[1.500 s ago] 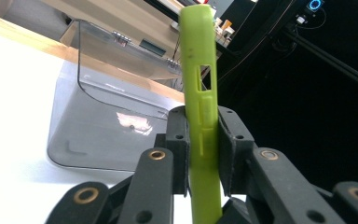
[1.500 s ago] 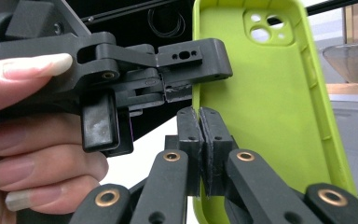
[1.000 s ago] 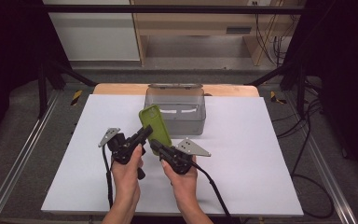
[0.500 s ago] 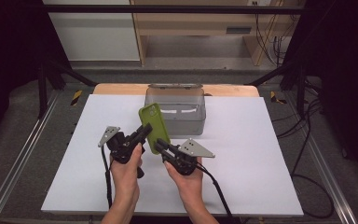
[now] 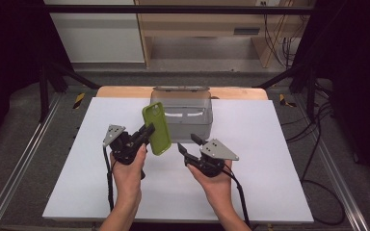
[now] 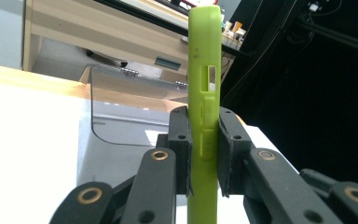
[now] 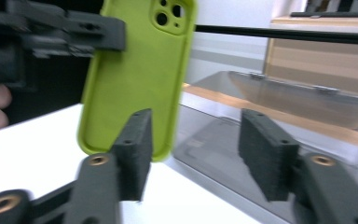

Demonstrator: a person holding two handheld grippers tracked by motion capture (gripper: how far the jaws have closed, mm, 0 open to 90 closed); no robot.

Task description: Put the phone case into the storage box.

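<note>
Green phone case (image 5: 157, 128) upright, pinched edge-on in left gripper (image 5: 147, 133), above white table (image 5: 270, 144), right gripper (image 5: 189, 144) at its 4 o'clock, spread wide, empty, grey bin (image 5: 188, 113) behind.

Phone case (image 5: 156, 128) before bin (image 5: 185, 113), on table (image 5: 270, 144).

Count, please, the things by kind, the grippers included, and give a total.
Green phone case: 1
Clear grey box: 1
Grippers: 2, the left gripper and the right gripper
White board over the table: 1
Total: 5
</note>
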